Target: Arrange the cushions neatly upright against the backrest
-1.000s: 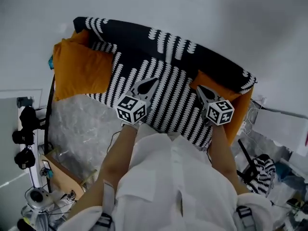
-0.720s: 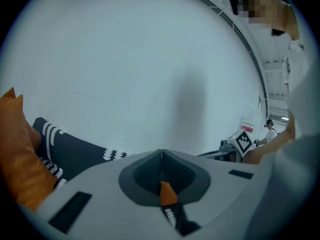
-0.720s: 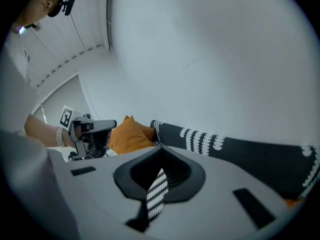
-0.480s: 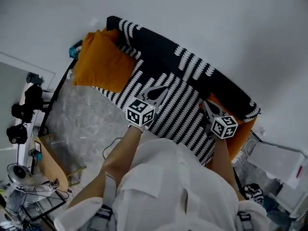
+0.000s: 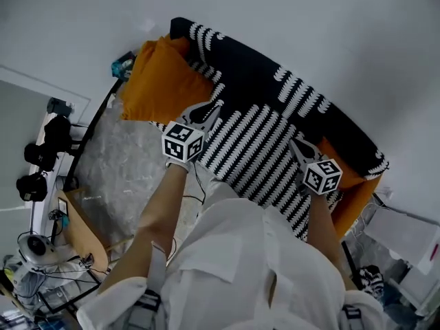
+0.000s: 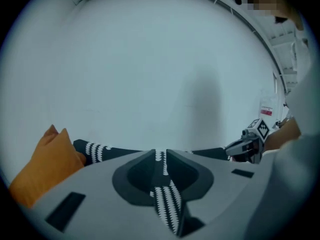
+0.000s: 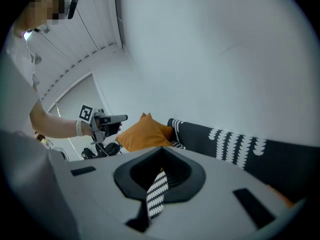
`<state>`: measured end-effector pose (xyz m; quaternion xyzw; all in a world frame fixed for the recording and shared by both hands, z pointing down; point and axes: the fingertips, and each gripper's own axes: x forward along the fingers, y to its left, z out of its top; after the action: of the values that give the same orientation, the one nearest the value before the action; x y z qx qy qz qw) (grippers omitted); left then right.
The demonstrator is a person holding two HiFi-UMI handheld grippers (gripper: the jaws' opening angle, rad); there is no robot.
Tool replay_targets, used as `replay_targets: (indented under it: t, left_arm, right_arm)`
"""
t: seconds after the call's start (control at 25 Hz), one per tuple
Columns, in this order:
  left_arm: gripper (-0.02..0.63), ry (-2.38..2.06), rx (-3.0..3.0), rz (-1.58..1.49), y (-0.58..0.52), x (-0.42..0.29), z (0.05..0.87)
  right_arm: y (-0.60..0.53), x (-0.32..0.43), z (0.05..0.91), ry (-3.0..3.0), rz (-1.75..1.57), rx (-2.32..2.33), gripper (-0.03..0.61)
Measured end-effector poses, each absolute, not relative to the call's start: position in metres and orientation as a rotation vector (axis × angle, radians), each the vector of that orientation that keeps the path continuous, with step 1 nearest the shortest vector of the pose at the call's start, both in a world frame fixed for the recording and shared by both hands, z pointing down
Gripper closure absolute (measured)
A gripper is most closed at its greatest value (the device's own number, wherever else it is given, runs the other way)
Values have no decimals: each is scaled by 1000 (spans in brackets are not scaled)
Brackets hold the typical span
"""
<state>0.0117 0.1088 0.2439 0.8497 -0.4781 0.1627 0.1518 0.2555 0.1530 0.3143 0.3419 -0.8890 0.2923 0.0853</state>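
Observation:
A black-and-white patterned sofa (image 5: 254, 143) stands against the white wall. One orange cushion (image 5: 161, 81) leans in its left corner, also seen in the left gripper view (image 6: 45, 164) and the right gripper view (image 7: 145, 134). A second orange cushion (image 5: 357, 194) lies at the right end, partly hidden by my right gripper's cube. My left gripper (image 5: 218, 105) hovers over the seat just right of the left cushion; its jaws (image 6: 160, 154) have just been opening and stand slightly apart with nothing between them. My right gripper (image 5: 292, 141) is shut and empty above the seat, left of the right cushion.
The dark backrest (image 5: 275, 67) runs along the wall. Camera gear on a stand (image 5: 45, 150) and a wooden board (image 5: 79, 232) sit left of the sofa on grey floor (image 5: 117, 177). Boxes and clutter (image 5: 405, 239) crowd the lower right.
Both grippers have swung left along the sofa and risen a little. The left one now reaches close to the left orange cushion, and its jaws have parted slightly.

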Motion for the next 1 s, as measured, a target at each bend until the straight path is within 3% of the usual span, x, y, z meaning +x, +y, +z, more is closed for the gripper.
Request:
replay_targets:
  t: [0.44, 0.76, 1.0]
  left_arm:
    - [417, -1524, 2316, 788, 8, -181, 270]
    - [313, -1462, 2251, 1126, -35, -256, 296]
    - [250, -1427, 2037, 1395, -45, -306, 328]
  right_arm:
    - [88, 88, 331, -2676, 916, 953, 568]
    - [50, -22, 333, -2726, 949, 909, 568]
    - [47, -53, 332, -2724, 955, 888, 566]
